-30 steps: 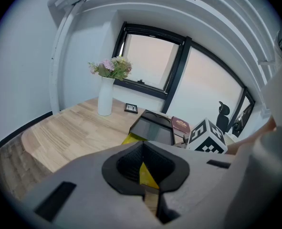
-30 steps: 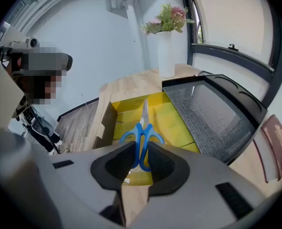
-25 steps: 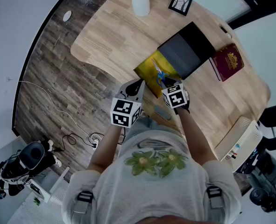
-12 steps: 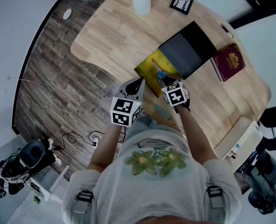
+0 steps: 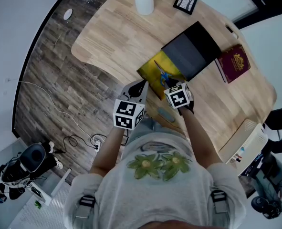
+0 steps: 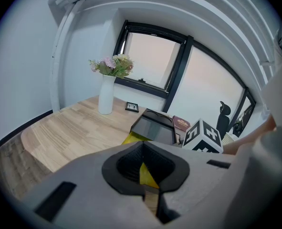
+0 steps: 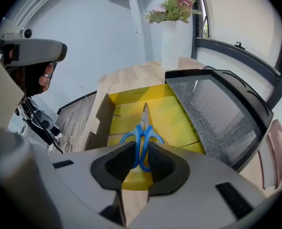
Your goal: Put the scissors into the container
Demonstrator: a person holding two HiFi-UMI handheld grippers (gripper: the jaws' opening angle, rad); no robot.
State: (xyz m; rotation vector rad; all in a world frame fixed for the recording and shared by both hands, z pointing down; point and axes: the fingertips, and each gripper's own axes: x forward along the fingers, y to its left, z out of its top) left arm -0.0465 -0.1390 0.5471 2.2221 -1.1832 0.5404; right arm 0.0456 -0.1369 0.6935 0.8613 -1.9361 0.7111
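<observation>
Yellow card lined the open container [image 5: 148, 72], which sat near the front edge of the wooden table [image 5: 117, 37] with its dark lid [image 5: 191, 49] folded back. The scissors [image 5: 162, 74] were already inside its walls, blue handles toward the person and blades pointing away, low over the yellow floor or resting on it; which of the two could not be told. The right gripper [image 5: 168, 85] was at the handle end. In the right gripper view its jaws were drawn in on the scissors [image 7: 143, 128], with the ends of the handle loops caught in the narrow gap between the pads. The left gripper [image 5: 142, 85] hung off the table's front edge, jaws closed on nothing and well clear of the work.

By my reading the placing step was nearly over. What remained was to let the scissors settle flat, part the right jaws and draw the gripper back along the handle line, so that the pads would not snag a loop and drag the scissors out again
</observation>
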